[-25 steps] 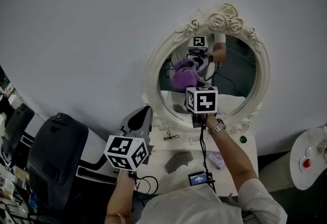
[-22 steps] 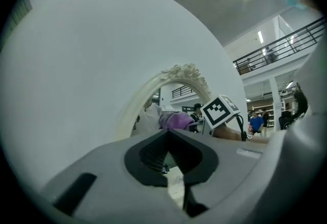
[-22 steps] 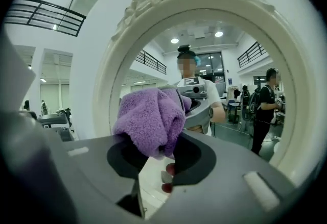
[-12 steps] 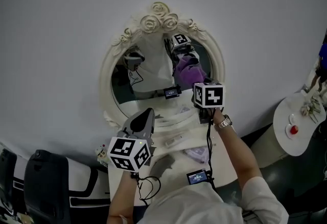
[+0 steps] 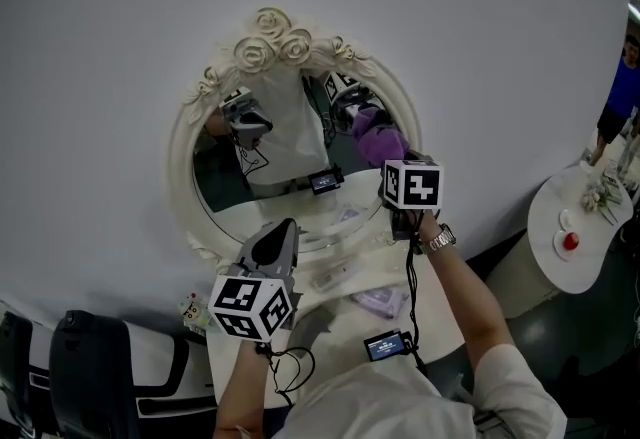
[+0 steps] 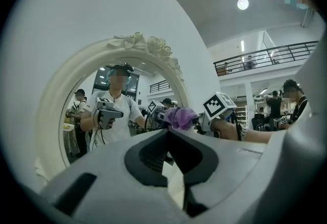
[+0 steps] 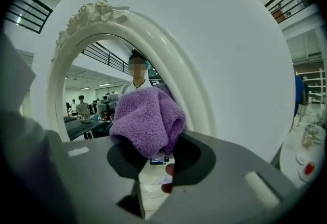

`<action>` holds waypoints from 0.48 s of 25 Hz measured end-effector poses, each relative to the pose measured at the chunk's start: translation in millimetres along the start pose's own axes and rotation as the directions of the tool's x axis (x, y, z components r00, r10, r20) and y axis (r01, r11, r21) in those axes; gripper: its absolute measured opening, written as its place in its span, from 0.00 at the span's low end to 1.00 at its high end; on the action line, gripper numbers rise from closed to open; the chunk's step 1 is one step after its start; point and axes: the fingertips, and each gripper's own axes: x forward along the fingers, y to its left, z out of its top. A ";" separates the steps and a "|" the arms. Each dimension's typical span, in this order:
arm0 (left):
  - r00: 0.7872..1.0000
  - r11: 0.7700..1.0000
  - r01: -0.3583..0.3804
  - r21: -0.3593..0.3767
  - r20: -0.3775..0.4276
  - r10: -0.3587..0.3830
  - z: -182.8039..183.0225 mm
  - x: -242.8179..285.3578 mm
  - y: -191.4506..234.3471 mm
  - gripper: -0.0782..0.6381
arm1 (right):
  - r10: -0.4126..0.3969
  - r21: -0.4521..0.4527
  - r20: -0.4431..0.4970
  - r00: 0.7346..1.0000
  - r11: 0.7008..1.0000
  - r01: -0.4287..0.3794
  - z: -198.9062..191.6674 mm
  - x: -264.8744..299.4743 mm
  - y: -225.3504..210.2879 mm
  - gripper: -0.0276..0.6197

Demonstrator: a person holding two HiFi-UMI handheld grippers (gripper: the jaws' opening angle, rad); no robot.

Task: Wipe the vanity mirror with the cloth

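Observation:
The oval vanity mirror, in an ornate white frame (image 5: 182, 177) topped with roses, stands against the wall. My right gripper (image 5: 388, 165) is shut on a fluffy purple cloth (image 5: 378, 141), holding it at the right side of the glass, close to the rim. In the right gripper view the cloth (image 7: 148, 118) bulges out between the jaws of my right gripper (image 7: 153, 141), with the frame (image 7: 173, 59) just behind. My left gripper (image 5: 272, 247) hovers low in front of the mirror, apart from it. In its own view the left gripper (image 6: 168, 132) is shut and holds nothing.
A white vanity top (image 5: 440, 299) carries small items and a little screen device (image 5: 385, 345). A round white side table (image 5: 578, 227) stands at the right. A black chair (image 5: 90, 367) is at the lower left. A person in blue (image 5: 620, 92) stands at the right edge.
The head view has swung, so the mirror now sits further left. My right gripper has carried the cloth from the glass's middle to its right side. The left gripper stays low and shut.

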 end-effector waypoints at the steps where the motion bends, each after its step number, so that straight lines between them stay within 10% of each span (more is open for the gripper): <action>1: 1.000 1.000 -0.013 -0.001 -0.001 0.013 -1.0 -2.6 3.5 0.11 | 0.014 0.003 0.012 1.000 1.000 -0.014 -0.1 -1.6 6.5 0.21; 12: 0.975 0.975 -0.222 -0.001 0.014 0.222 2.2 -74.7 59.4 0.11 | 0.377 -0.087 -0.048 0.925 0.921 -0.380 -37.1 -0.1 197.7 0.21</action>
